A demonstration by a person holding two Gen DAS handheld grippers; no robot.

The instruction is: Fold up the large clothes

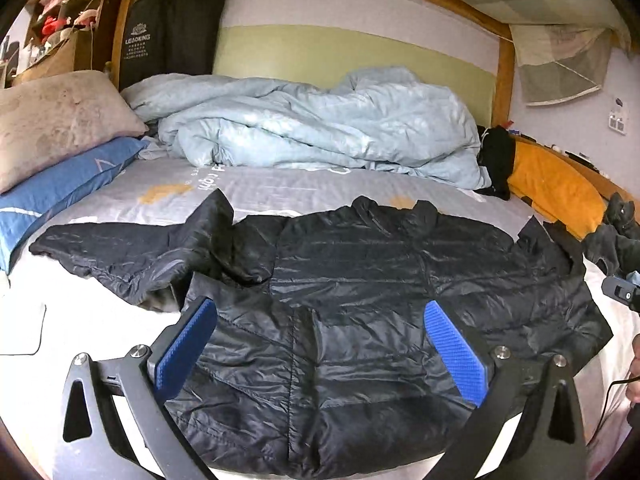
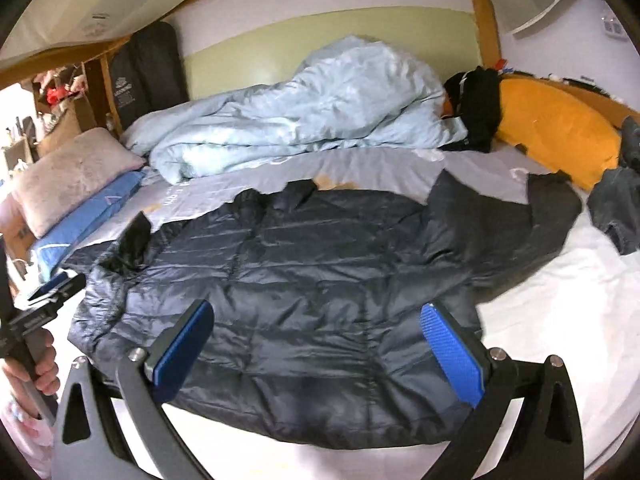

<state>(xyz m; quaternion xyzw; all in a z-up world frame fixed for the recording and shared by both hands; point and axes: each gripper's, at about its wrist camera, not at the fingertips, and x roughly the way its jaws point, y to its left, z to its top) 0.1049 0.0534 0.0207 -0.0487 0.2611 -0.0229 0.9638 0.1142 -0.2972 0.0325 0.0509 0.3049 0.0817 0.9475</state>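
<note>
A: Start with the tools. How do the two grippers stand?

B: The left gripper has its blue pads spread wide, nothing pinched between them. The right gripper looks the same: jaws well apart, empty. Both hang above the near part of the garment without touching it.

A: And the garment?

B: A black quilted puffer jacket lies flat across the near half of the bed, collar toward the far side. Its sleeve on the left stretches out toward the pillows, with a fold bunched up near the shoulder. The other sleeve reaches out to the right.

A: What surrounds it?

B: A grey printed sheet beneath, and a rumpled light-blue duvet heaped behind the jacket. On the left, a pinkish pillow sits on a blue one. To the right, an orange cushion lies along the wooden rail, with a dark garment just beside it.

A: Any sign of the person?

B: A hand grips the left tool's handle at the edge of the right wrist view.
</note>
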